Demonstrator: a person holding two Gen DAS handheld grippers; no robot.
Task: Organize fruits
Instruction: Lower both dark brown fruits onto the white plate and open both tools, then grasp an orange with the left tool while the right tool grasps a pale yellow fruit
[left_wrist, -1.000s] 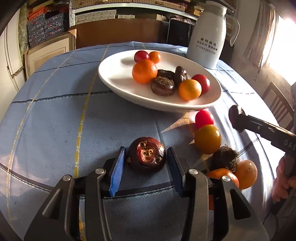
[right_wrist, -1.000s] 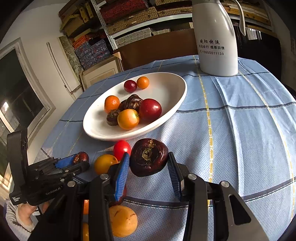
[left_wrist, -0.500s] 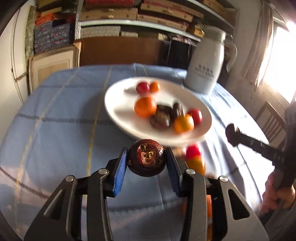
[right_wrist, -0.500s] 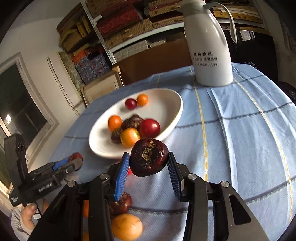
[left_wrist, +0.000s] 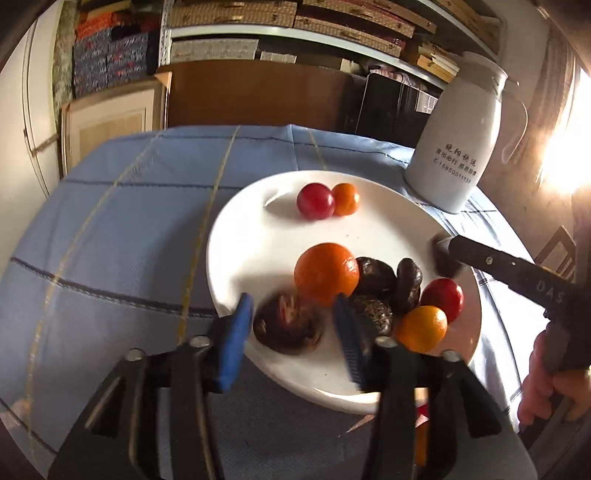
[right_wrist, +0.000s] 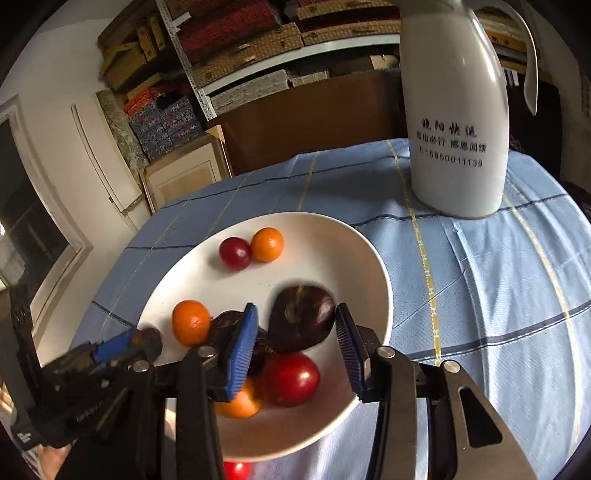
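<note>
Over the plate's (left_wrist: 251, 236) near rim, the left gripper (left_wrist: 291, 332) stands open around a dark fruit (left_wrist: 286, 326) lying on the plate. The right gripper (right_wrist: 295, 339) is open too, a purple fruit (right_wrist: 301, 317) between its jaws in the plate.

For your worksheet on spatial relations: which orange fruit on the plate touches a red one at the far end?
The smallest orange, beside the far red fruit, apart from the main cluster.
</note>
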